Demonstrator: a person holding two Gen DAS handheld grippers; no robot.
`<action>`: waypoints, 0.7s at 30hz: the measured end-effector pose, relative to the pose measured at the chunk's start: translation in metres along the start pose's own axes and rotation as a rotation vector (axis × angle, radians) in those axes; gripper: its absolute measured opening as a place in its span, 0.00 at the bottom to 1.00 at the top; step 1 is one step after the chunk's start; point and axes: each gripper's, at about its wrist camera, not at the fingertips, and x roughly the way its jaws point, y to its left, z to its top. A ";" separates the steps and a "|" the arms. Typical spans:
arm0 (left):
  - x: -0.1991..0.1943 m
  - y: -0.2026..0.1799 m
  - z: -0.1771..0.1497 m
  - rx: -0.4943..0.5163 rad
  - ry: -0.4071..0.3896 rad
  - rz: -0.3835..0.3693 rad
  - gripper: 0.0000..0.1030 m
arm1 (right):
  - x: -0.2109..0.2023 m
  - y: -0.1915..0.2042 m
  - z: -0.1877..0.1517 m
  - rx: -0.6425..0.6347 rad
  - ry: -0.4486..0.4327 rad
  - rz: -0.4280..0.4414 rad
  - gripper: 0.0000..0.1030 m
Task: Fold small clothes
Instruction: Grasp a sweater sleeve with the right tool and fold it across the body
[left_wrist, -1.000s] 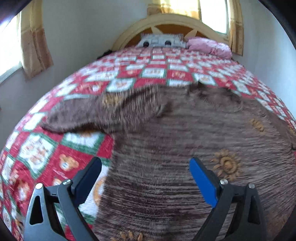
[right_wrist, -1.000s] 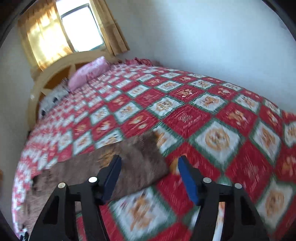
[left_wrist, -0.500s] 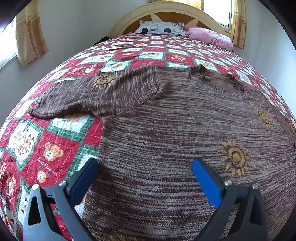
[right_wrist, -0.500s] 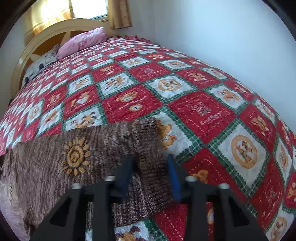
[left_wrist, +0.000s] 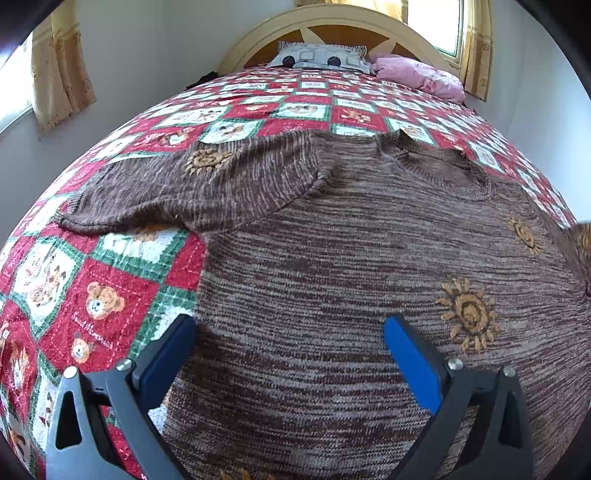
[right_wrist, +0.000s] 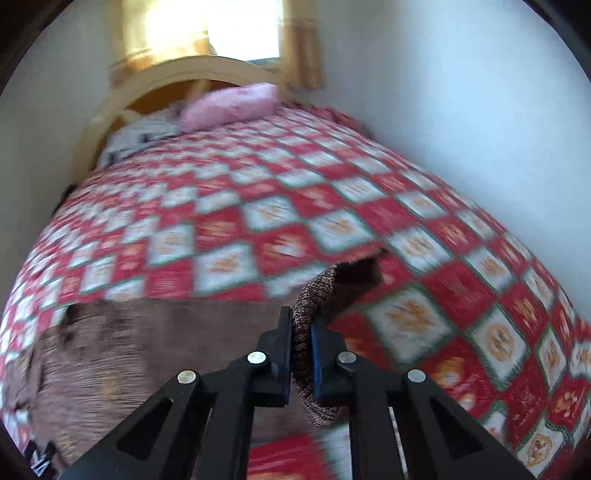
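Note:
A brown knitted sweater (left_wrist: 351, 258) with orange sun motifs lies flat on the red, white and green quilt (left_wrist: 92, 288). Its left sleeve (left_wrist: 199, 188) stretches out to the left. My left gripper (left_wrist: 288, 343) is open and hovers low over the sweater's lower body, its left finger at the sweater's side edge. In the right wrist view my right gripper (right_wrist: 301, 347) is shut on the ribbed cuff of the right sleeve (right_wrist: 317, 299) and holds it lifted off the quilt. The sweater body (right_wrist: 147, 350) lies blurred to its left.
A cream headboard (left_wrist: 332, 22), a grey patterned pillow (left_wrist: 317, 55) and a pink pillow (left_wrist: 417, 74) are at the far end of the bed. A white wall (right_wrist: 461, 110) runs along the bed's right side. Curtained windows stand at left and back.
My right gripper closed on the right sleeve cuff and lifted it up and toward the sweater body. My left gripper stayed open and dropped slightly closer to the sweater.

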 end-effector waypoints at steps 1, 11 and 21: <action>0.000 0.000 0.000 -0.001 -0.001 -0.003 1.00 | -0.006 0.027 -0.001 -0.041 -0.012 0.027 0.08; -0.001 0.004 -0.001 -0.021 -0.011 -0.036 1.00 | 0.028 0.235 -0.077 -0.360 -0.012 0.106 0.07; 0.000 0.005 -0.001 -0.020 -0.010 -0.035 1.00 | 0.073 0.264 -0.116 -0.438 0.068 0.155 0.10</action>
